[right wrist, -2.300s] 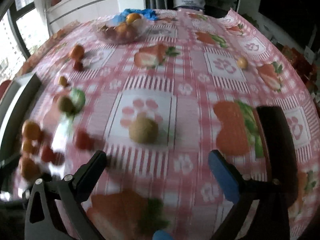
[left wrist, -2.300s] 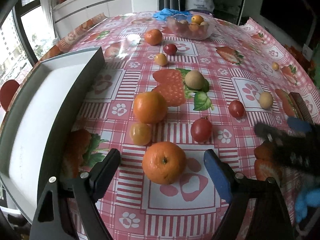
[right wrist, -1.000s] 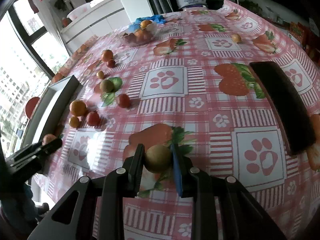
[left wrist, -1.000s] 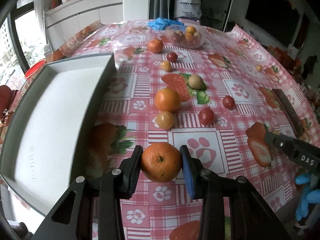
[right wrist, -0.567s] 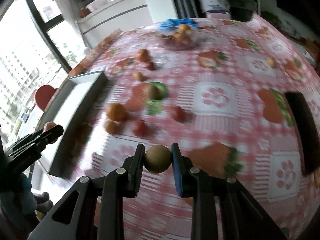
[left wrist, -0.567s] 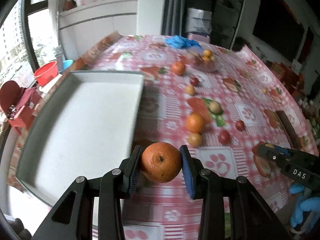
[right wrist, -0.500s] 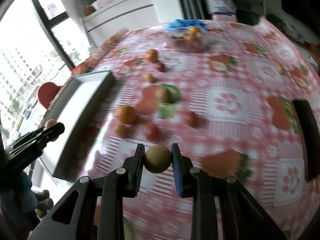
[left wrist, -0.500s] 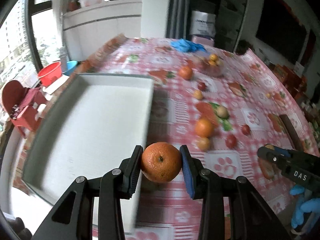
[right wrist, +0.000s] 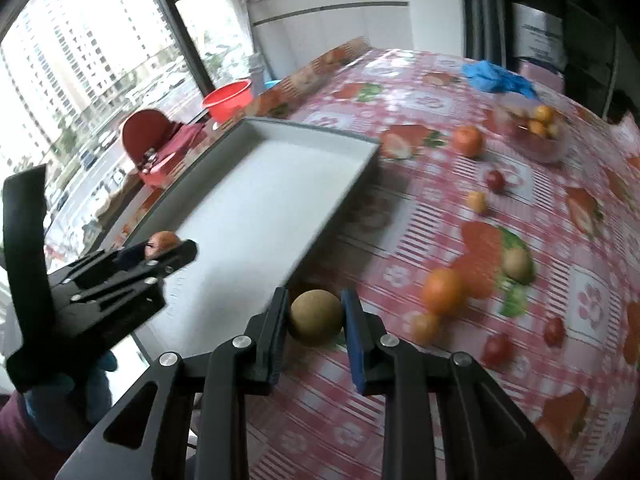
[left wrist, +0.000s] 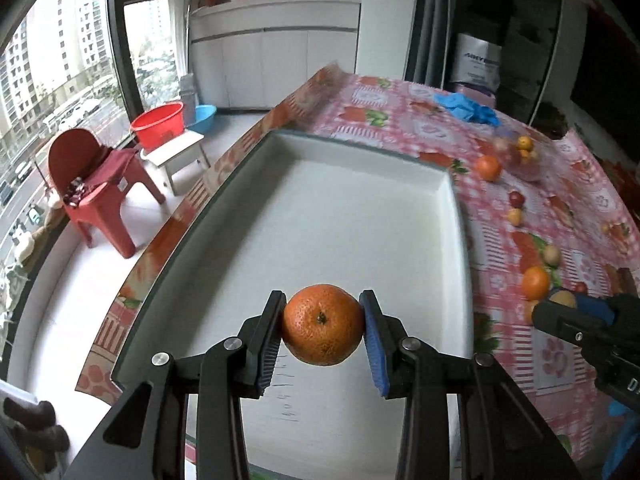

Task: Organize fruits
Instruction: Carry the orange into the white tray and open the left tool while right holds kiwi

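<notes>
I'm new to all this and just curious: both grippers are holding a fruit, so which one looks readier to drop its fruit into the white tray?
Likely the left gripper: its orange hangs over the white tray. The right gripper holds its brownish fruit outside the tray's edge, above the tablecloth.

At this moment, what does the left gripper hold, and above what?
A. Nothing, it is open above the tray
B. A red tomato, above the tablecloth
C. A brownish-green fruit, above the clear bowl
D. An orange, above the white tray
D: the left gripper is shut on the orange, with the white tray floor directly behind it in the left wrist view.
</notes>
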Available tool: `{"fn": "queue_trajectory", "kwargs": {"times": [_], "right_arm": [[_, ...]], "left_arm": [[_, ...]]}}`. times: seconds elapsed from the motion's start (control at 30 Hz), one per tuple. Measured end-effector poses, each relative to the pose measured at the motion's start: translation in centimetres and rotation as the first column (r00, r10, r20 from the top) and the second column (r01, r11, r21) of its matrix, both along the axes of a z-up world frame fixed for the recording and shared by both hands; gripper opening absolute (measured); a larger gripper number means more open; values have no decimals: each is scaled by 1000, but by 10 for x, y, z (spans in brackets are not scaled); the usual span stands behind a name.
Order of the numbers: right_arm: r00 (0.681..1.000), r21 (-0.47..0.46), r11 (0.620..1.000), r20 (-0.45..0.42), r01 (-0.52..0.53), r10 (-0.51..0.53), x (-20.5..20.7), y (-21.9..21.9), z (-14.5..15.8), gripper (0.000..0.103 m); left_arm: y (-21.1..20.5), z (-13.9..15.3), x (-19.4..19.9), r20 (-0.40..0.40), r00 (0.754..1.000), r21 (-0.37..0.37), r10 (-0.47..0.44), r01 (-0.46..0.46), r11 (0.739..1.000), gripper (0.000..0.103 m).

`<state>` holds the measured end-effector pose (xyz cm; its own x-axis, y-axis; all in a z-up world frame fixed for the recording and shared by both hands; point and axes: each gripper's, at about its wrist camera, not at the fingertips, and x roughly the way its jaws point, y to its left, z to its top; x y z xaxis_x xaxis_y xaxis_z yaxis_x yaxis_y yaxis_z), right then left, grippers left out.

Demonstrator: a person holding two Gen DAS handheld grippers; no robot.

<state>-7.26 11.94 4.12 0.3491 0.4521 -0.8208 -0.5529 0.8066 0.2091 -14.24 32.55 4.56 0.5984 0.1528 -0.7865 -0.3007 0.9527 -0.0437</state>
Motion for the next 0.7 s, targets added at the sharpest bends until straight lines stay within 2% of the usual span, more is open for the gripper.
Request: {"fn": "queue_trajectory", "kwargs": {"times": [0.37,0.67,0.7], "right_arm": [[995,-28,995,-28,-94,94,3,57,-15,29],[992,-51,993,-66,-109,105,9,67,-29,30],[992,-51,993,-67,-109,106,10,67,-29,32]], "left_arm": [[24,-26,1,-46,998,-11,38,-39,999,39],[26,-33,5,-59,998,-11,35,-35,999,39],[25,-33,5,-58,998,-10,36,-36,999,40]]}}
